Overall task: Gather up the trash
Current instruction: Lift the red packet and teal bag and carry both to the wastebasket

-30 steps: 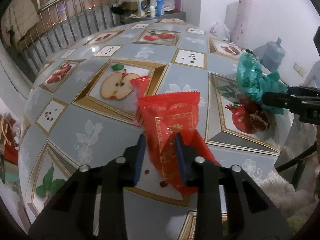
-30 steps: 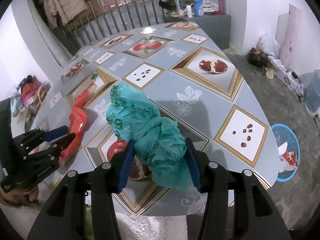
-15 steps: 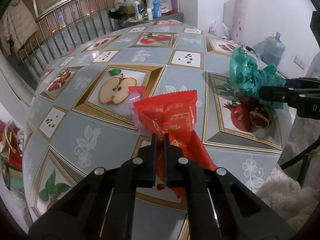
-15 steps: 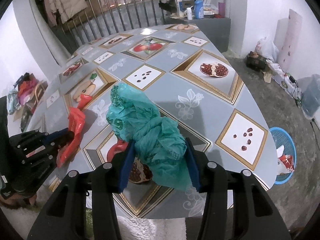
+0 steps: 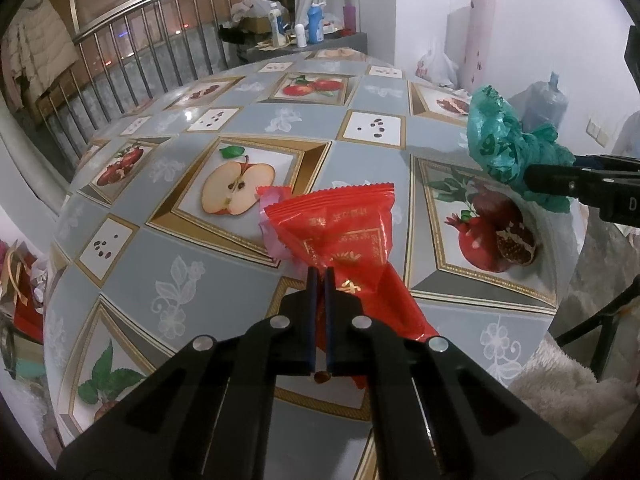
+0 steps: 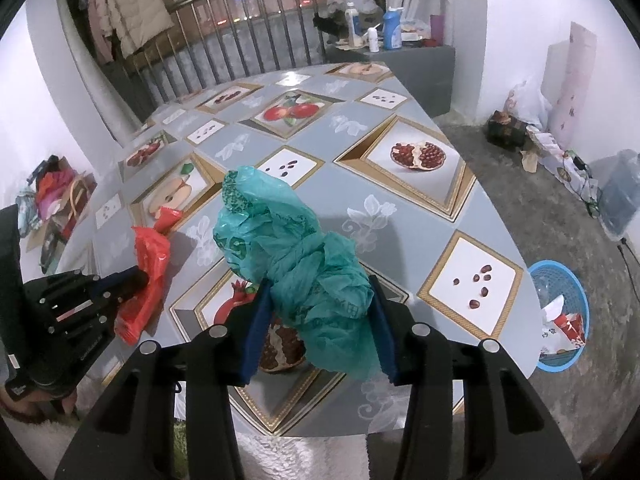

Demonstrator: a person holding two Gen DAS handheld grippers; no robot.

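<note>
My left gripper (image 5: 319,276) is shut on a red snack wrapper (image 5: 344,236) and holds it just above the fruit-print table (image 5: 192,264). A small pink wrapper (image 5: 274,200) lies on the table behind it. My right gripper (image 6: 320,292) is shut on a crumpled green plastic bag (image 6: 296,252) above the table's near edge. The bag also shows at the right of the left wrist view (image 5: 508,152), and the red wrapper at the left of the right wrist view (image 6: 150,264).
A blue basket (image 6: 560,312) with trash in it stands on the floor right of the table. A metal railing (image 6: 224,48) runs behind the table. Bottles stand on a grey counter (image 6: 416,56) at the back. A fluffy white rug (image 5: 568,384) lies below.
My left gripper has closed on the red wrapper and lifted it off the table. My right gripper has kept its hold on the green bag and barely moved.
</note>
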